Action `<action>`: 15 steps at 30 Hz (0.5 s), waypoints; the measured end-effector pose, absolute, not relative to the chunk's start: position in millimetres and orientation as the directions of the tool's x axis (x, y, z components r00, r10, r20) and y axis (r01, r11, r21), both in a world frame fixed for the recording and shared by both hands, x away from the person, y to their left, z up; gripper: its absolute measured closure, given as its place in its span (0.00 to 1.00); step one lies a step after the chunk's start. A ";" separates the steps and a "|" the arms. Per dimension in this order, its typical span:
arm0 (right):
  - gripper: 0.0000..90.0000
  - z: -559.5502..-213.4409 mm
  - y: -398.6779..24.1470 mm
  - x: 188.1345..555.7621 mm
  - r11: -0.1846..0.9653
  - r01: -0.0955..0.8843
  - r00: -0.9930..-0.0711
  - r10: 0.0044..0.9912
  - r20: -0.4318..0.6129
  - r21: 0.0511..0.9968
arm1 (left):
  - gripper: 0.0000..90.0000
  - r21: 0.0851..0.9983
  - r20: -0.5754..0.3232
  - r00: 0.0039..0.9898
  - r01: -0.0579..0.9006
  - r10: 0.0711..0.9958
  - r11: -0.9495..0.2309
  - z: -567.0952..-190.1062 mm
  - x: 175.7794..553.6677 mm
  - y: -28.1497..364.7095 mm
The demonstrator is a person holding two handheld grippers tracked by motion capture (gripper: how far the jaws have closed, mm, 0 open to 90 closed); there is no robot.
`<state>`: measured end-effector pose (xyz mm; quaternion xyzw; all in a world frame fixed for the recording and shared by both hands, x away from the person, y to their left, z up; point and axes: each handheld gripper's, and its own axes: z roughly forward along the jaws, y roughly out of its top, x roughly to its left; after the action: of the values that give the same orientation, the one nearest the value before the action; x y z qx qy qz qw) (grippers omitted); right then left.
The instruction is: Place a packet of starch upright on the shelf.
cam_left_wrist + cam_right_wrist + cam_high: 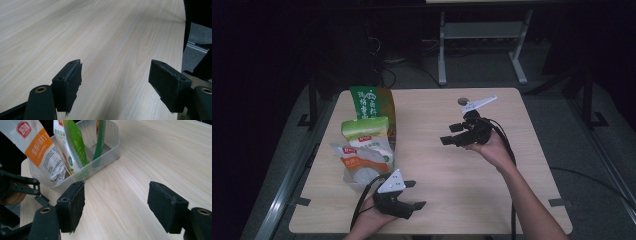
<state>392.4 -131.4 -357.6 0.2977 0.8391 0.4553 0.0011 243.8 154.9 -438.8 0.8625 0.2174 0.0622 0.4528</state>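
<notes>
A lab or test room: a bare wooden table (462, 175) at centre frame, metal frame legs (482, 45) (top centre), cables (387, 65) on grey floor, dark surroundings.

Bare table (452, 170) lies open between both grippers; the bin (110, 147) of upright pouches (367, 145) blocks the left edge.

Pale wooden table (452, 175), grey floor (412, 75), white-legged desk frame (482, 35), dim room.

Dim high view, dark surroundings; gripper views brighter, soft.
</notes>
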 end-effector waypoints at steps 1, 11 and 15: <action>0.33 -358.4 -132.8 391.6 0.410 0.501 -0.822 0.500 0.272 0.762 | 0.29 0.808 -0.089 0.898 0.318 0.431 -0.496 -438.8 243.8 154.9; 0.32 -363.5 -144.0 382.2 0.417 0.519 -0.813 0.510 0.280 0.746 | 0.29 0.807 -0.087 0.898 0.317 0.432 -0.497 -438.1 243.5 155.7; 0.31 -367.7 -151.1 378.4 0.414 0.530 -0.805 0.520 0.286 0.740 | 0.29 0.807 -0.085 0.899 0.315 0.430 -0.499 -438.2 243.8 155.7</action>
<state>378.4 -151.1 -367.7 0.3122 0.8408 0.4421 -0.0060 243.8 155.7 -438.2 0.8635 0.2159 0.0637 0.4513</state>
